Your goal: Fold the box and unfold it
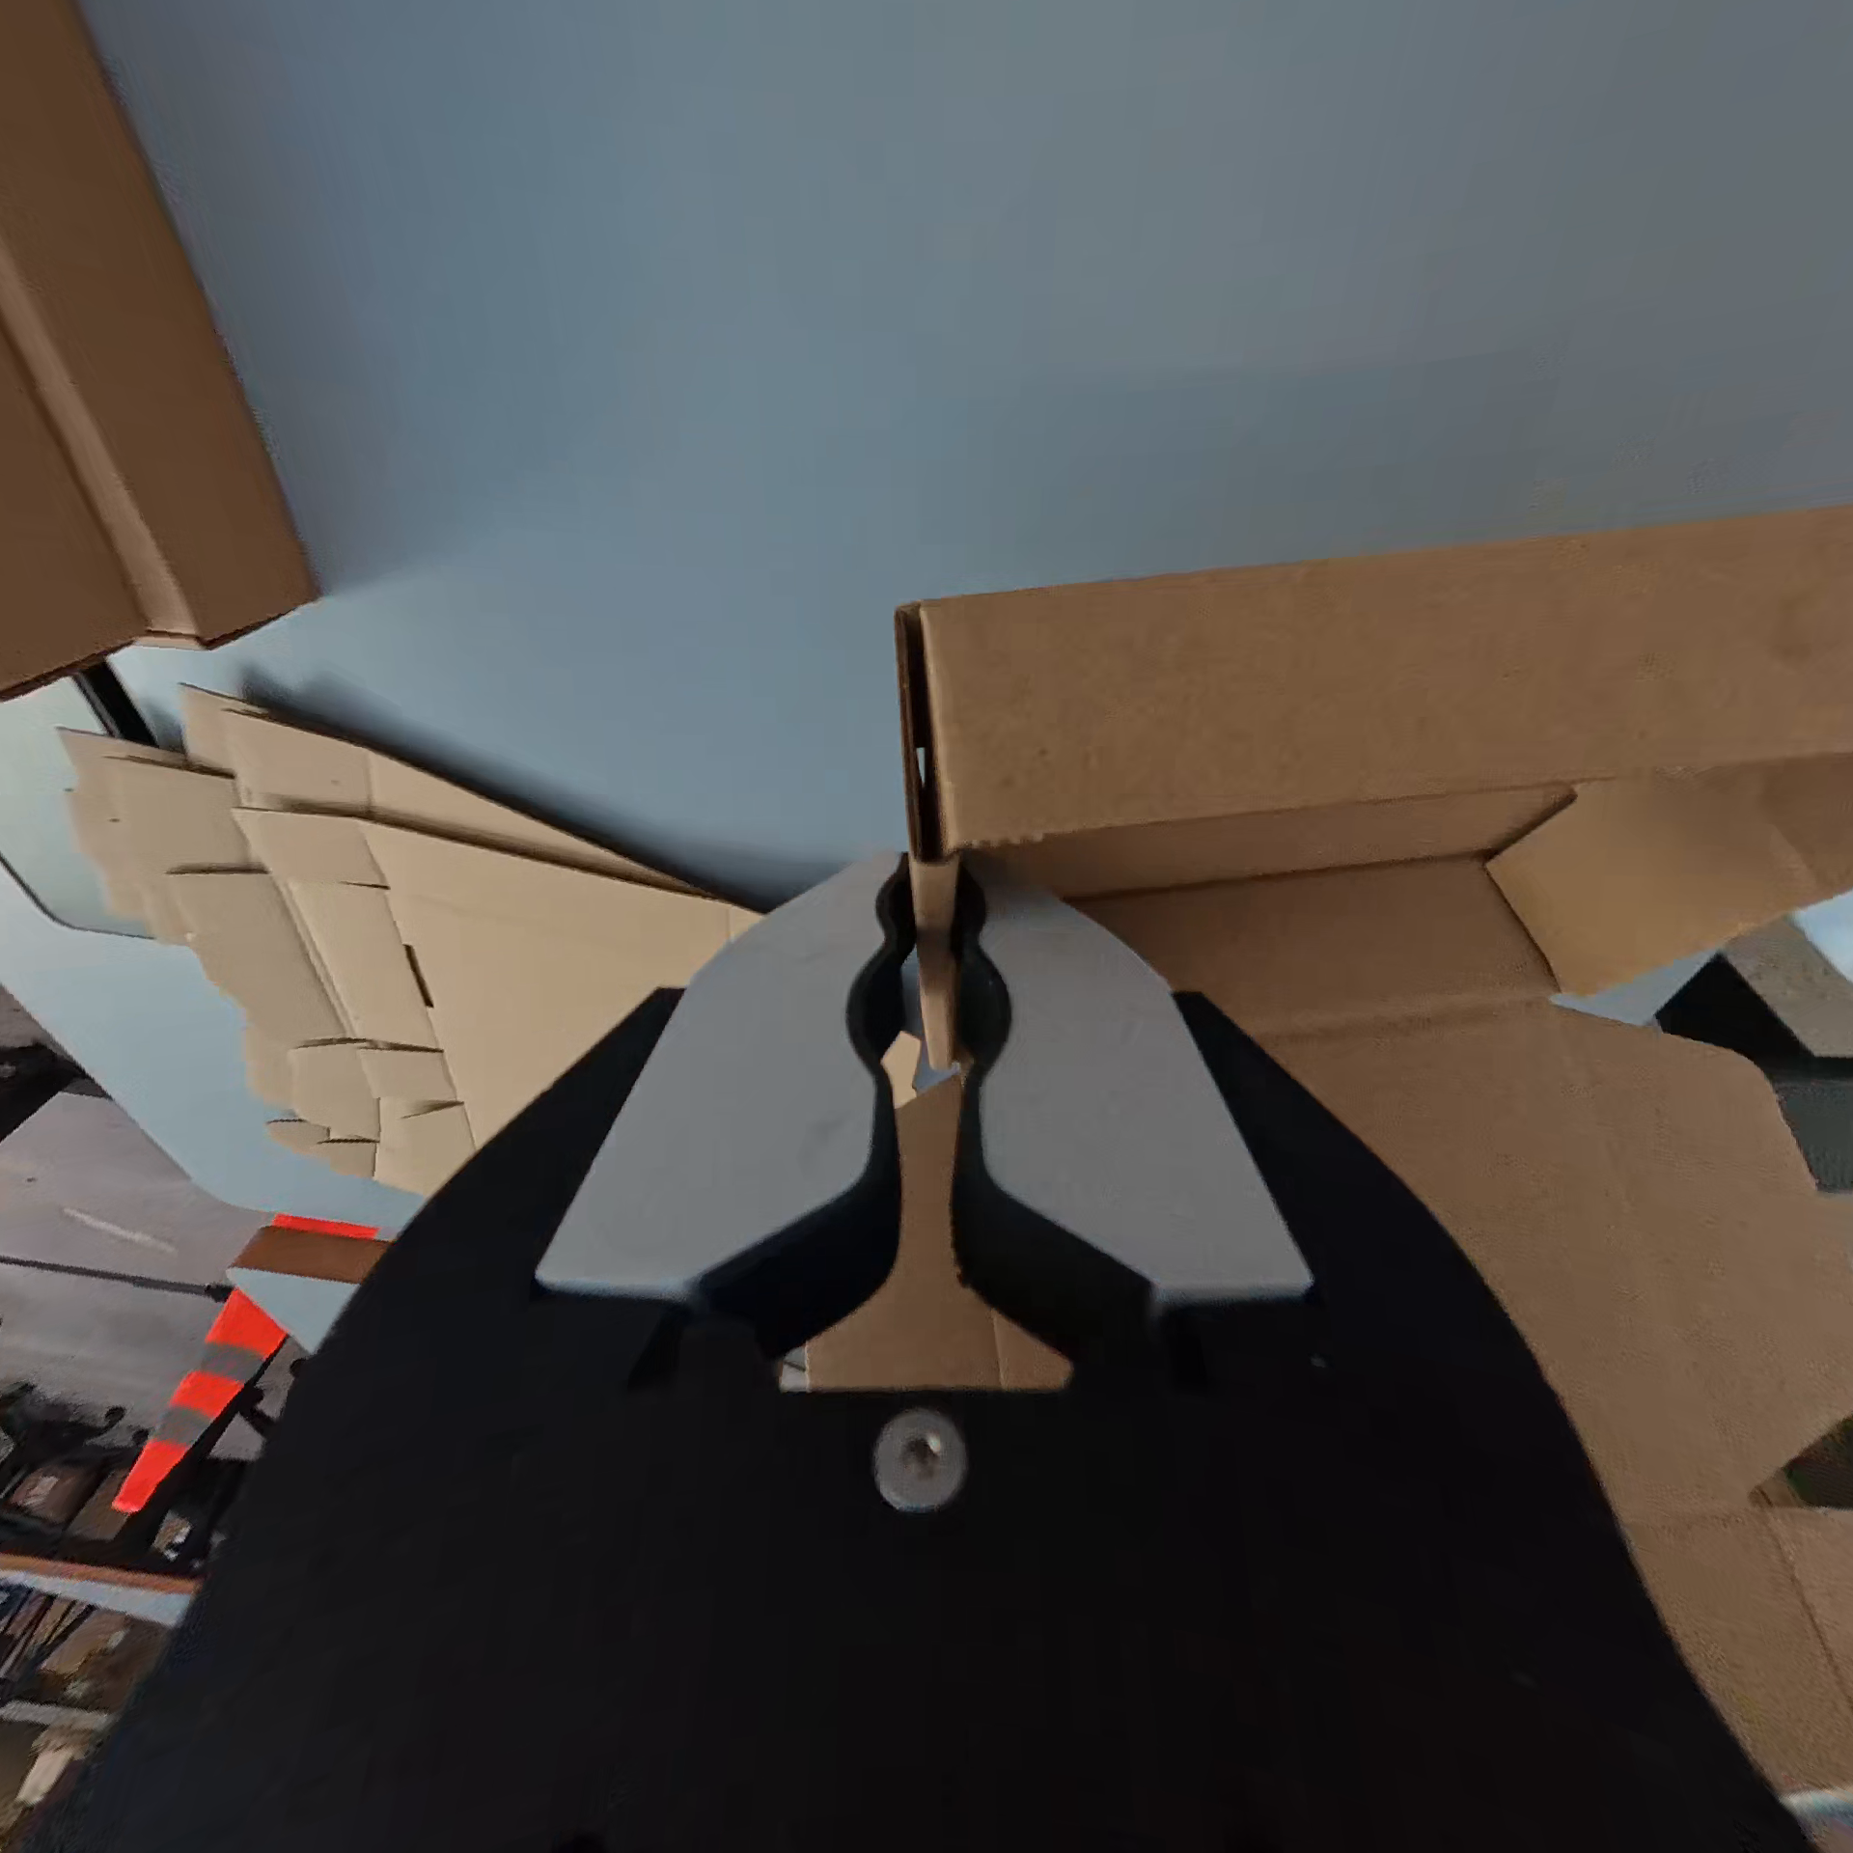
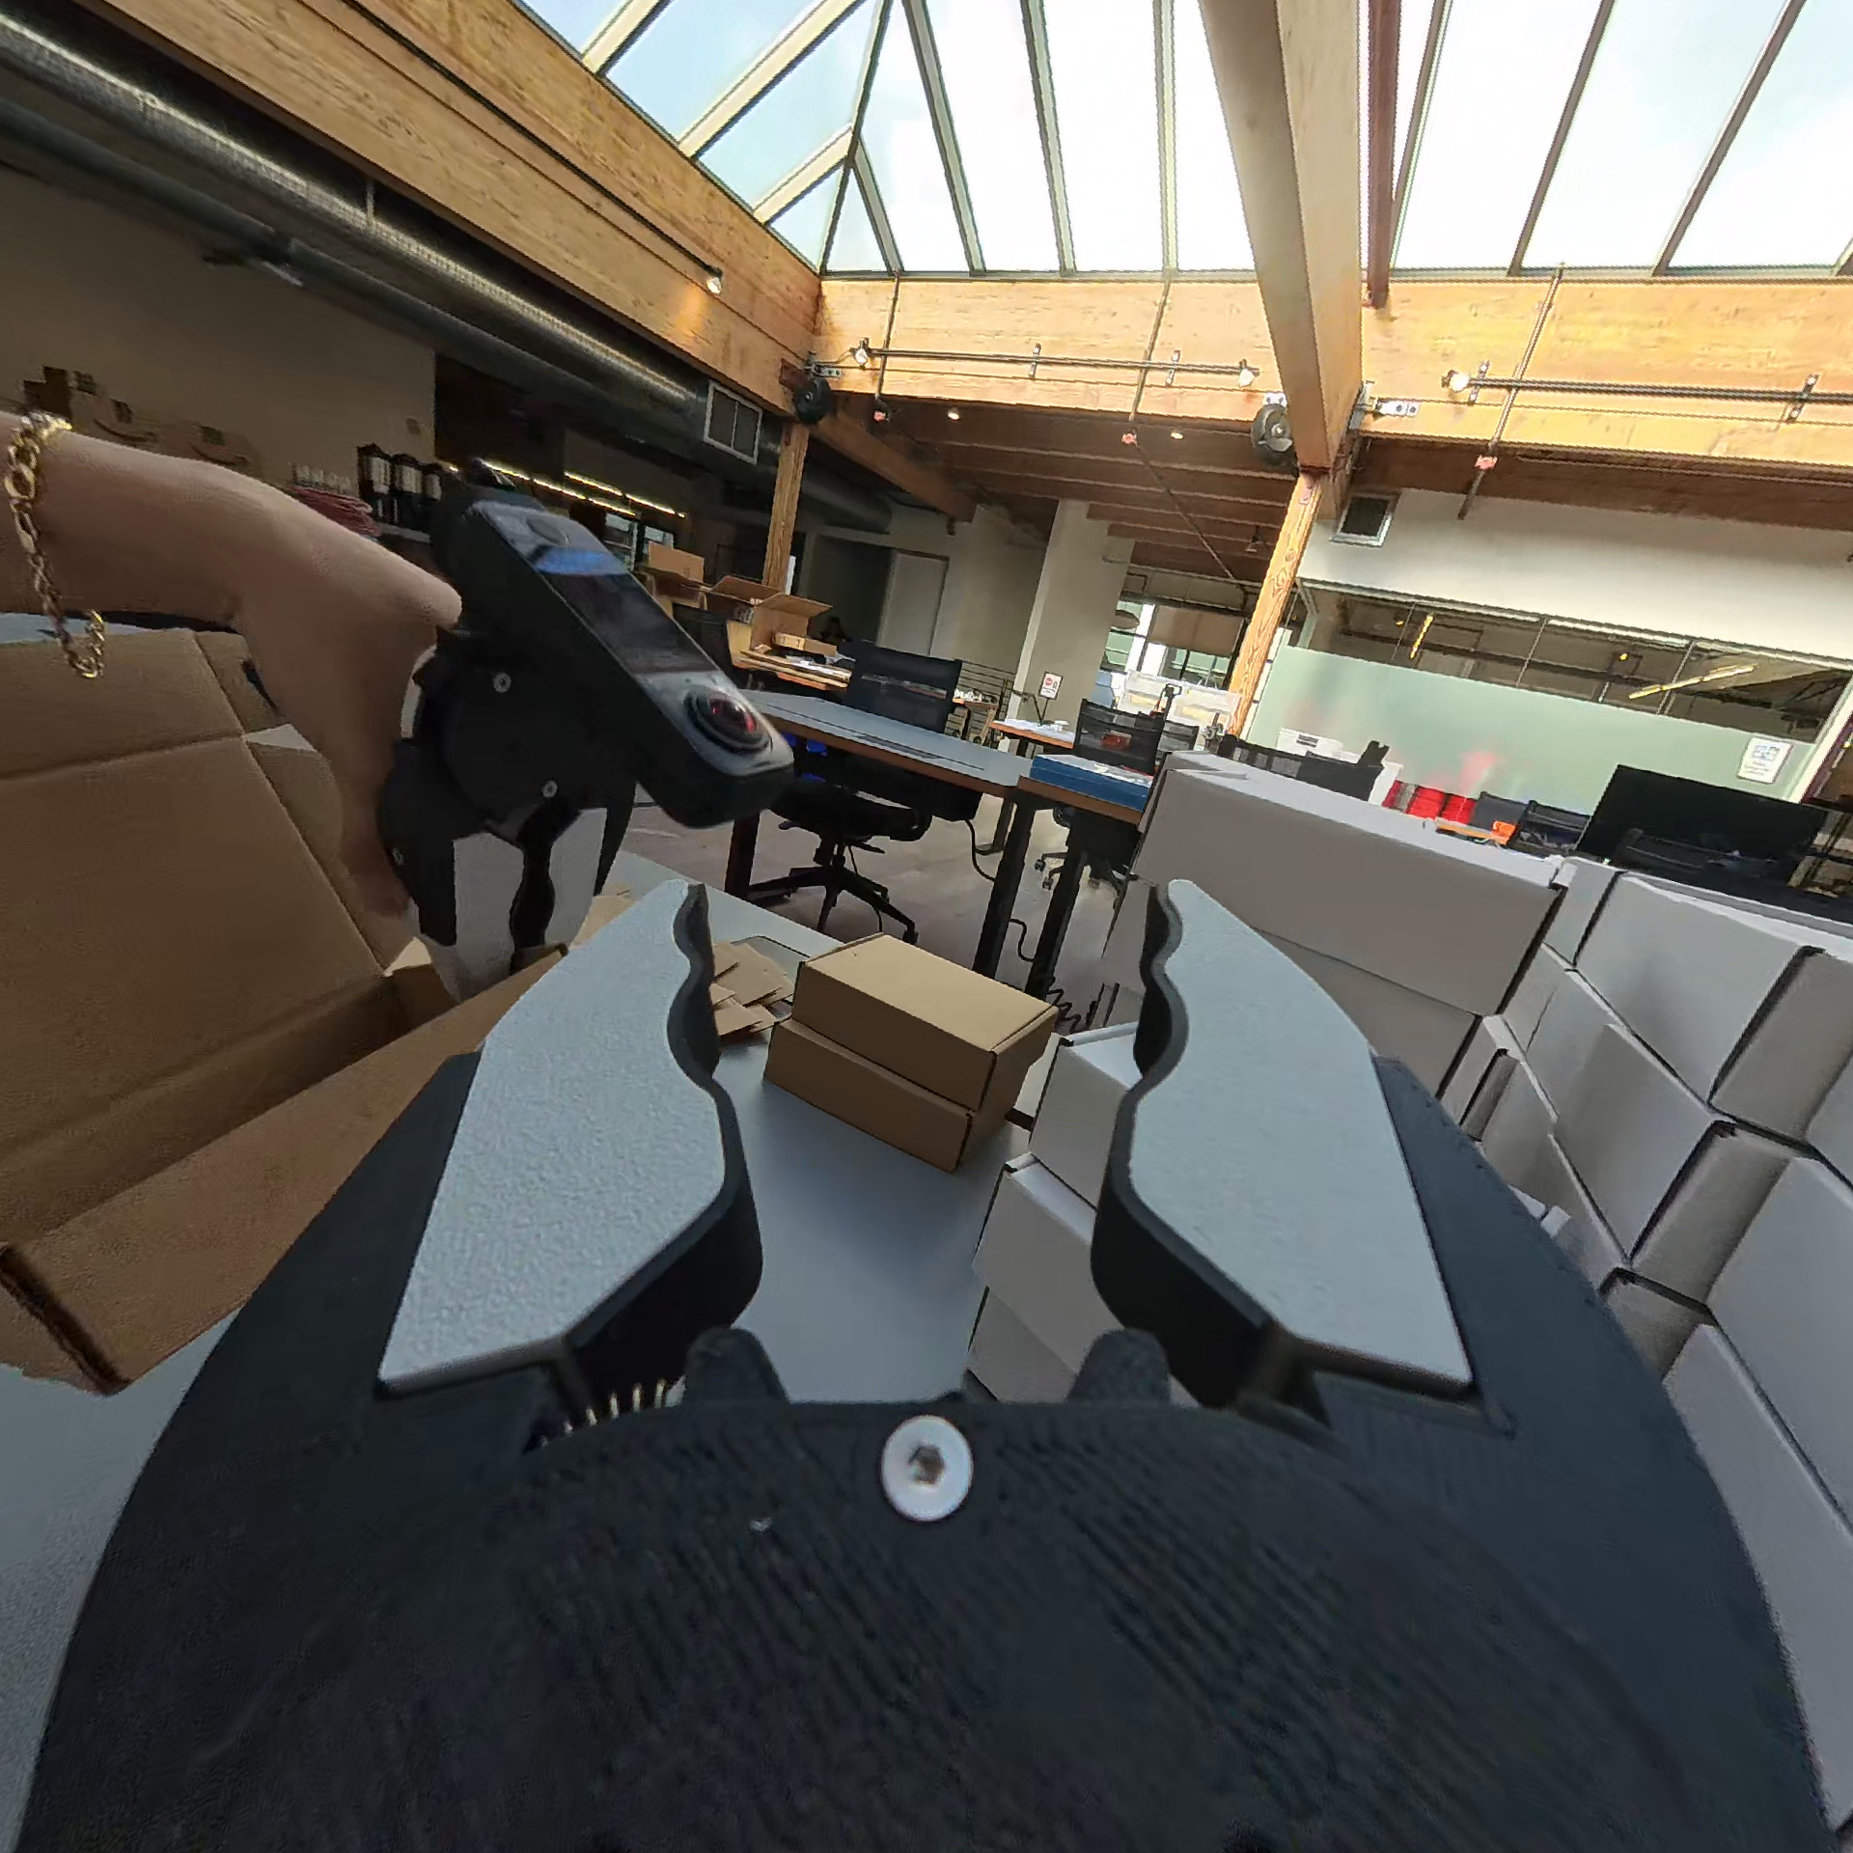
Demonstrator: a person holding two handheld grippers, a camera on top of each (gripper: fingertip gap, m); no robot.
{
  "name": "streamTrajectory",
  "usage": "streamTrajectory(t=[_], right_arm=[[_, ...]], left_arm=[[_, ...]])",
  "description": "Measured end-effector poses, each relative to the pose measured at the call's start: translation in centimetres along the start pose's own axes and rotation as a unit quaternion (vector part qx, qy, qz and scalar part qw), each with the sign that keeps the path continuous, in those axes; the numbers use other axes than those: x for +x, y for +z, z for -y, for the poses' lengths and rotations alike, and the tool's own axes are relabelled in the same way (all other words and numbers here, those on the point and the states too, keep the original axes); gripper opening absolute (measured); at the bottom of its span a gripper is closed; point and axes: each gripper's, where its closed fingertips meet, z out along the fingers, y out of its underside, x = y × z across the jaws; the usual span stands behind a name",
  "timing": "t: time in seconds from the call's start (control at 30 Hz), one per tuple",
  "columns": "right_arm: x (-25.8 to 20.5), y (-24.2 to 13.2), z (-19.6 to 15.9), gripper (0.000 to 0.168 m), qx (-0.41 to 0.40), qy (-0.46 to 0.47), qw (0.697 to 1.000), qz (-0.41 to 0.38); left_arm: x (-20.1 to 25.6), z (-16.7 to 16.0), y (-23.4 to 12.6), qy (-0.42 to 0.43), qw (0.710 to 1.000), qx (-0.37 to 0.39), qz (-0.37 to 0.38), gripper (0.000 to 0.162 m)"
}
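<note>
A brown cardboard box (image 1: 1354, 722), partly folded, lies on the grey table (image 1: 902, 351) in the left wrist view, with one side wall raised and flat panels spread to the right. My left gripper (image 1: 938, 912) is shut on a narrow cardboard flap (image 1: 938, 963) at the wall's near corner. In the right wrist view the same box (image 2: 170, 953) sits at the left, with the left gripper (image 2: 501, 882) and the hand holding it above it. My right gripper (image 2: 922, 963) is open and empty, raised above the table to the right of the box.
A stack of flat brown blanks (image 1: 331, 922) lies at the left, with another brown box (image 1: 110, 381) above it. Two folded brown boxes (image 2: 902, 1043) stand stacked ahead of my right gripper. Several white boxes (image 2: 1504, 1053) are piled along the right side.
</note>
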Motion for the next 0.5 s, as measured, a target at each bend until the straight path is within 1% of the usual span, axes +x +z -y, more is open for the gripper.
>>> streamTrajectory(t=[0.07,0.17,0.23,0.33,0.5], right_arm=[[0.7,-0.5,-0.3,0.082,0.001,0.004,1.0,-0.008],[1.8,-1.4,-0.5,0.08,0.006,0.003,1.0,-0.024],[2.6,-1.8,-0.5,0.077,0.009,0.002,0.999,-0.039],[3.2,-2.3,-0.6,0.076,0.001,-0.006,0.999,-0.041],[3.5,-2.4,-1.5,0.074,-0.023,-0.017,0.999,-0.036]], left_arm=[[1.1,0.1,2.1,0.033,0.997,-0.057,-0.026,0.005],[2.4,0.0,5.2,0.077,0.986,-0.137,-0.051,0.005],[2.8,0.3,6.8,0.096,0.979,-0.172,-0.054,0.005],[3.2,0.7,8.3,0.111,0.972,-0.199,-0.054,0.006],[4.0,1.1,9.7,0.127,0.964,-0.226,-0.052,0.006]])
